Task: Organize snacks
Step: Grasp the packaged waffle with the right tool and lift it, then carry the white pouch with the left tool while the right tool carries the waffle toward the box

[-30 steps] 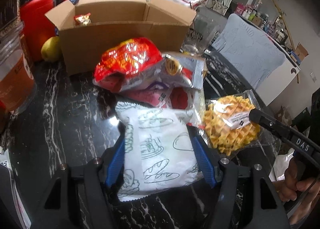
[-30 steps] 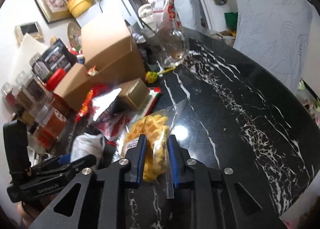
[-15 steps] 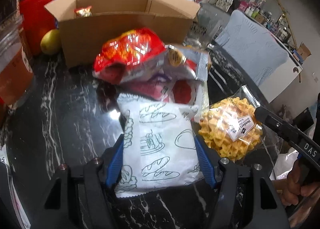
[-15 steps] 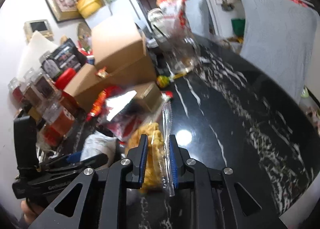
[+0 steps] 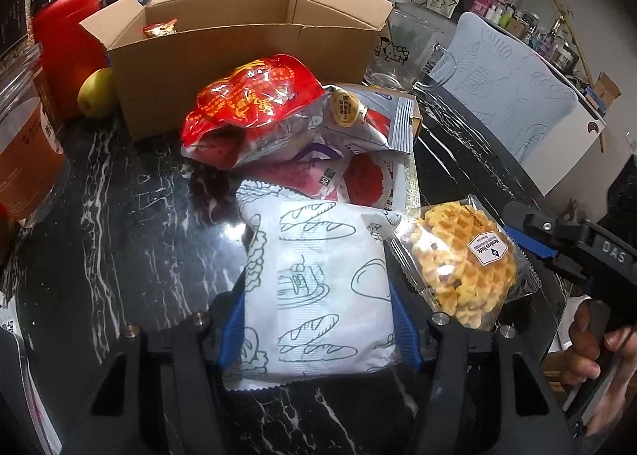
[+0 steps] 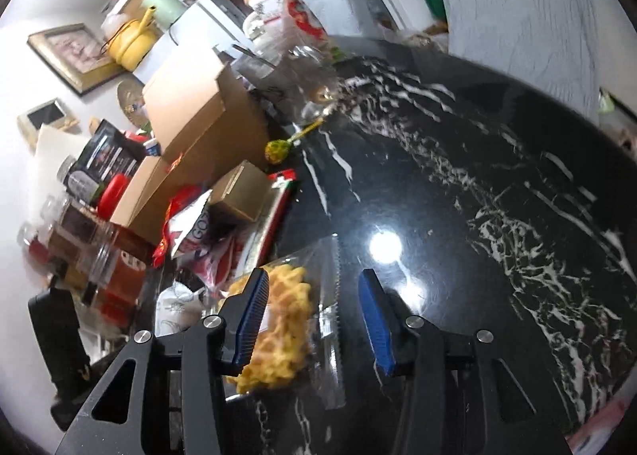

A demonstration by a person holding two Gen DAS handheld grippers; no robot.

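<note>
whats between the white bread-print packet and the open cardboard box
In the left wrist view, a pile of snack bags fills that stretch: a red crinkly bag and a silver foil bag on top, red-and-white packets beneath, between white bread-print packet and open cardboard box.

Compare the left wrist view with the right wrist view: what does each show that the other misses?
Only the left wrist view shows the left gripper shut on the white bread packet, a small snack inside the cardboard box, the yellow fruit and the hand holding the other tool.

Only the right wrist view shows the right gripper, jaws just opened, clear of the waffle bag, a framed picture and yellow kettle.

Both show the waffle bag, box, red snack bag and black marble table.
</note>
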